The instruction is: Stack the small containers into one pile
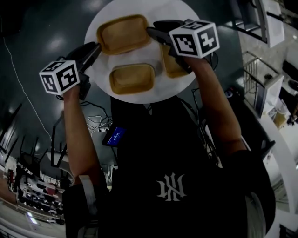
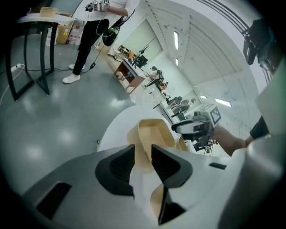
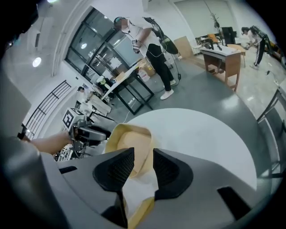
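Lab hall — workbenches (image 3: 223,57), glass partitions (image 3: 91,47) (polished grey floor (image 2: 53,116)).

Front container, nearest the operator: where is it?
Head view, centre: the front container lies on the round white table by its near rim, unstacked, in front of the far container and left of the right-hand container.

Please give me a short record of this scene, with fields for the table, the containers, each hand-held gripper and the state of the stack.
table: round white table
containers: three tan ones, none stacked: far container, near container, right container
left hand-held gripper: jaws apart, the far container's left rim between them
right hand-held gripper: jaws apart, at that container's right end
stack: not yet begun
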### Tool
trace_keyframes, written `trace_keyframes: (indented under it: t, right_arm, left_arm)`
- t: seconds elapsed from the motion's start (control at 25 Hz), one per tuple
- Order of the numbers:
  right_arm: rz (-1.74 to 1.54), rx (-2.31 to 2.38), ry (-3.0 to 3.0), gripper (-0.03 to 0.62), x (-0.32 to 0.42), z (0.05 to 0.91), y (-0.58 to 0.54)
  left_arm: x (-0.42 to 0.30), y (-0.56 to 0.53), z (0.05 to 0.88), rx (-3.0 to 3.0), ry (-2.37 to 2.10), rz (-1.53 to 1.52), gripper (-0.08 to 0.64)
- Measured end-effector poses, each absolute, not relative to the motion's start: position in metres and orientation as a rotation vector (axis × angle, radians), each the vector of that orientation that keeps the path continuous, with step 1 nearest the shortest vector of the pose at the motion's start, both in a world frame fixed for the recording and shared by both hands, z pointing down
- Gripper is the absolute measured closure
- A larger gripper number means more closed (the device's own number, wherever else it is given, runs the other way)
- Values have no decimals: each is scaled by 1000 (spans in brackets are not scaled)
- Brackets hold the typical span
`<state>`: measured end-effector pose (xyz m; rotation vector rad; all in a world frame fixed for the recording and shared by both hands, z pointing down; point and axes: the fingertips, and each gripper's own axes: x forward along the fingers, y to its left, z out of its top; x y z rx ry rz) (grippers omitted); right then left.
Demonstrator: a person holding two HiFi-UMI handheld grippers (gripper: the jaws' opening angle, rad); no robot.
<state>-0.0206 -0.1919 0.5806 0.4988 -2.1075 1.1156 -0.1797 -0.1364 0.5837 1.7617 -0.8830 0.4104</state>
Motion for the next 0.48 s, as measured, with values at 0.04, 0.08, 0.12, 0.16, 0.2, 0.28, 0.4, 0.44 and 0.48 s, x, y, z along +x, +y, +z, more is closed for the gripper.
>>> trace_keyframes:
  t: [0.04,0.08,0.12,0.16,0.2,0.28,0.4,0.44,0.48]
  right_arm:
    - [1103,492,-2097,443,-22,584,-192]
    - [1085,486,-2085,443,-24,587,-191]
    - [1066,483,-2072,443,-25,589,-191]
    - [1050,481,-2060,443,-25,592,-190]
    - [1037,478,-2047,443,-24,595,-190]
    - [1026,467,-2028,443,-23,600,-189]
    - [1033,451,-2015,446,-26,605,-186]
    - [1035,447,-2013,448,-26,606,-186]
    - [1037,443,-2012,451,-27,606,-185]
  left_arm:
    - [-180,-137,586,1756,-882,414,442]
    - [-180,-137,587,1751,-880,417,442]
    - [-180,-136,588,1749,-875,418,443]
    - [-178,-135,589,1747,-866,417,442]
    - [-175,-135,590,1743,-853,413,443]
    - [-171,-134,594,1736,-832,405,443]
    - [-168,-133,596,1733,-820,407,443]
    - [-166,-132,596,1732,-813,405,445]
    - [-165,-132,596,1734,-810,405,446]
